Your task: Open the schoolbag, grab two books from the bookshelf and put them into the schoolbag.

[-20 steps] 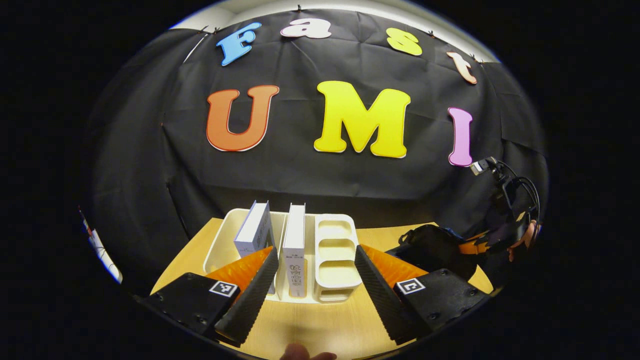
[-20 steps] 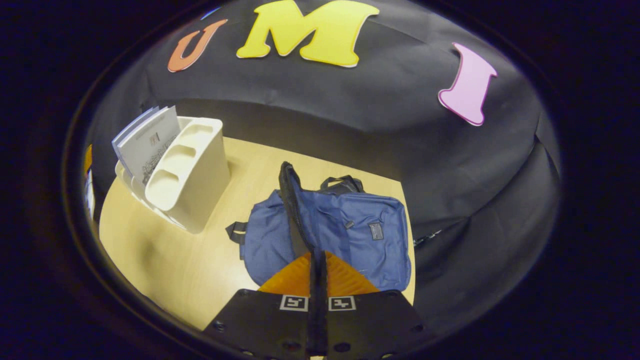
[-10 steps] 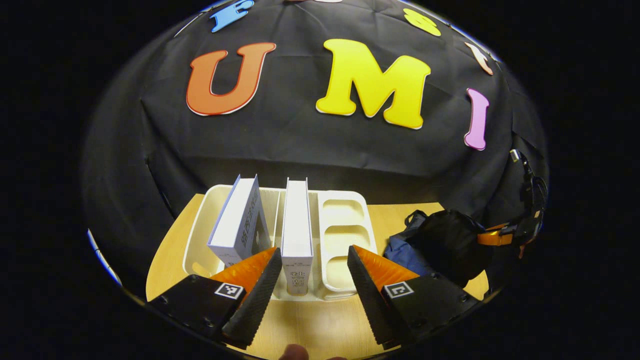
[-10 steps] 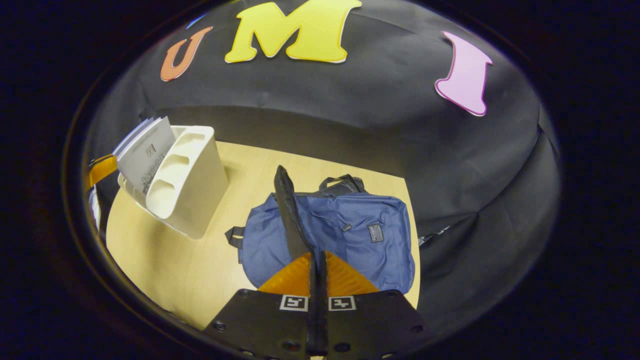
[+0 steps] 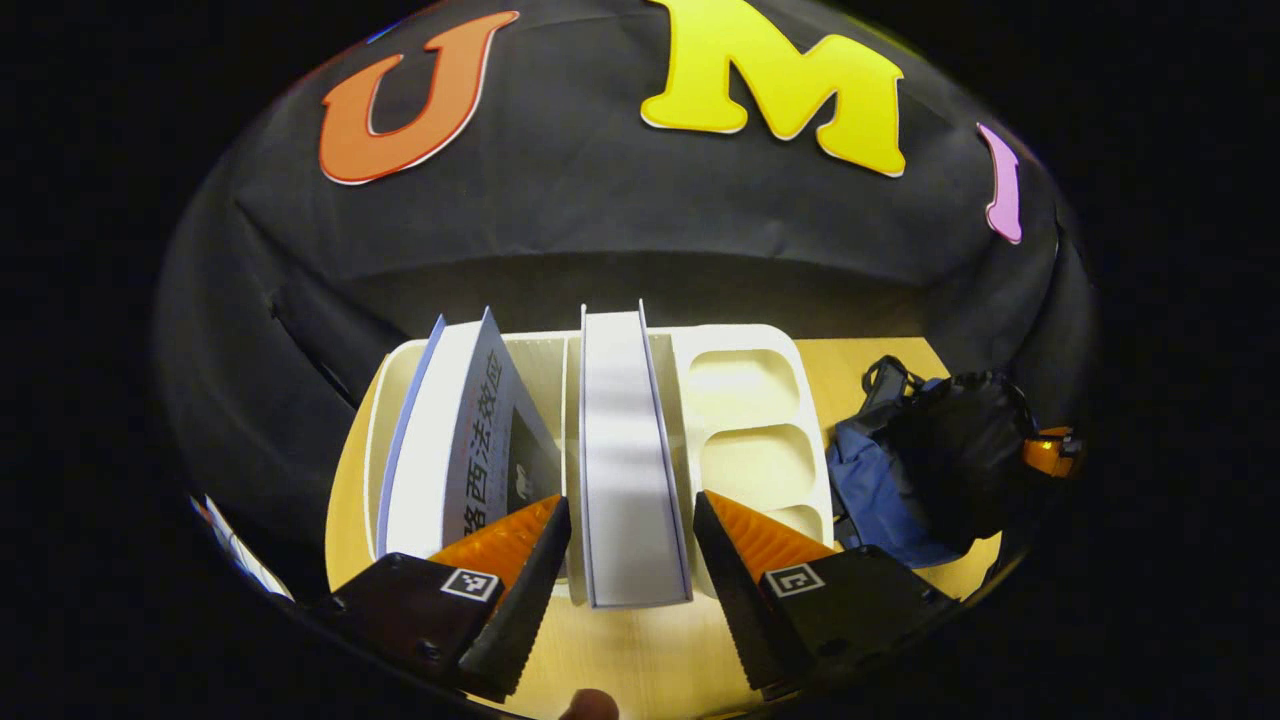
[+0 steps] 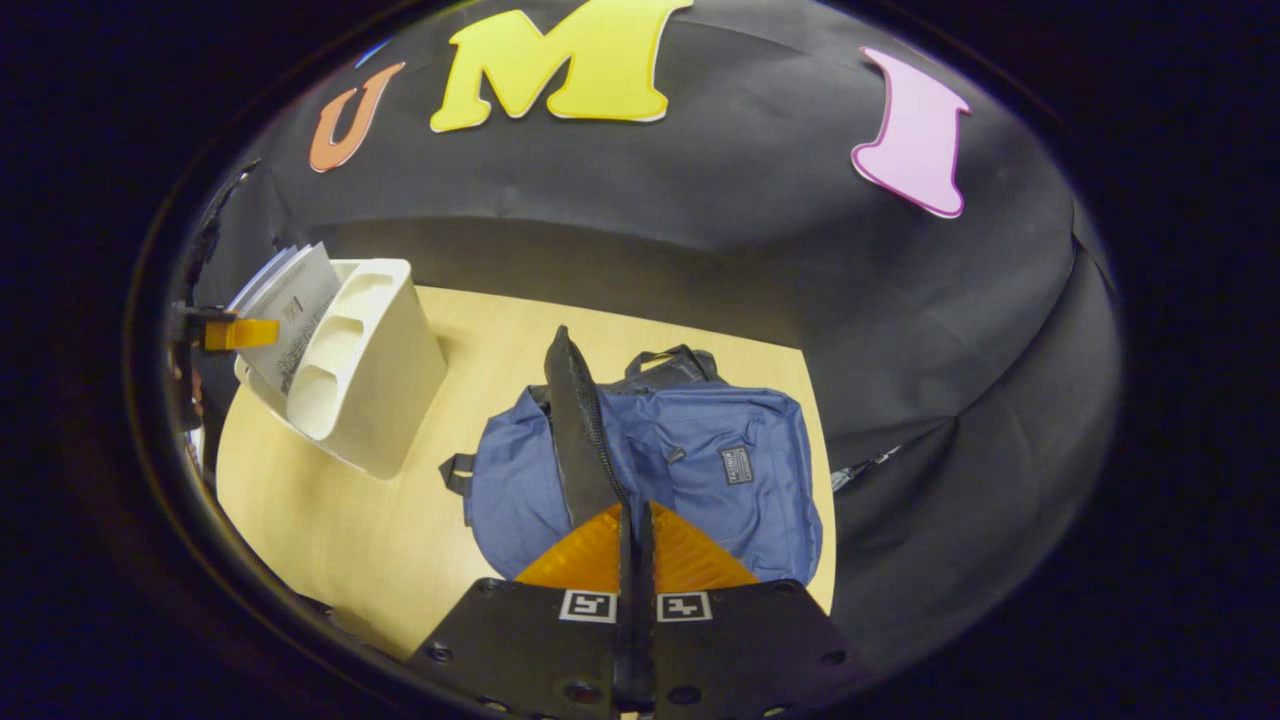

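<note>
Over the near edge of the bookshelf [image 5: 400, 380], the left tongs [image 5: 625, 535] gape astride the upright book [image 5: 625, 450] — off-centre, they could topple it. The right tongs [image 6: 634, 520] pinch the schoolbag [image 6: 720, 470] flap [image 6: 575, 420] up, and may slip.

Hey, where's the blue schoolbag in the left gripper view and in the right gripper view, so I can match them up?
Left gripper view: the schoolbag sits at the right edge, right of the white bookshelf.
Right gripper view: the schoolbag lies centre, just beyond the right hand-held gripper, which pinches its dark flap.
Shared landmark: the white bookshelf.
</note>
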`<move>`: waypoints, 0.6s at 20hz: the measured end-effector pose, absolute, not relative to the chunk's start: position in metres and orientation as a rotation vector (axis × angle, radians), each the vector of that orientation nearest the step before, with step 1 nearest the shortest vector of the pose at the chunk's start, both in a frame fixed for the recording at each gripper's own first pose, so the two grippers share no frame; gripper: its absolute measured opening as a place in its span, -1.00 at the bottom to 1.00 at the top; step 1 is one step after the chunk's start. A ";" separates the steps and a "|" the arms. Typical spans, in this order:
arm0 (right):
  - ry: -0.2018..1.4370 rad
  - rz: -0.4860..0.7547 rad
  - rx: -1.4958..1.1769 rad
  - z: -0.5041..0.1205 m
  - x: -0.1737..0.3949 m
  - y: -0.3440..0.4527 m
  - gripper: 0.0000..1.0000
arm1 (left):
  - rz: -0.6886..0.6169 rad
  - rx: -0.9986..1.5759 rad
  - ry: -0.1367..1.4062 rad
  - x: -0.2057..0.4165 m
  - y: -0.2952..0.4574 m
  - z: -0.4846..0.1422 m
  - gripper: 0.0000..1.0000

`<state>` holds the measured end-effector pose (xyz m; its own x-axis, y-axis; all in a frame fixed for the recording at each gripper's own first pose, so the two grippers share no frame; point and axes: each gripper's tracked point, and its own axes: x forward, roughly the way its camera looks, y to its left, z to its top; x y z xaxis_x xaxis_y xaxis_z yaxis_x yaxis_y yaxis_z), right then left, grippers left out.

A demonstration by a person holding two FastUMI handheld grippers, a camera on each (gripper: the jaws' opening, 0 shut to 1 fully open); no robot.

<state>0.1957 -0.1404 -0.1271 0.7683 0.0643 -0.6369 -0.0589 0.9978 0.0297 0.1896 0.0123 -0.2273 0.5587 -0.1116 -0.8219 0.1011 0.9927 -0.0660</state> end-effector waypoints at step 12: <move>0.704 0.102 0.044 -0.128 0.198 -0.143 -1.00 | -0.219 0.145 1.298 0.194 0.016 -0.253 0.11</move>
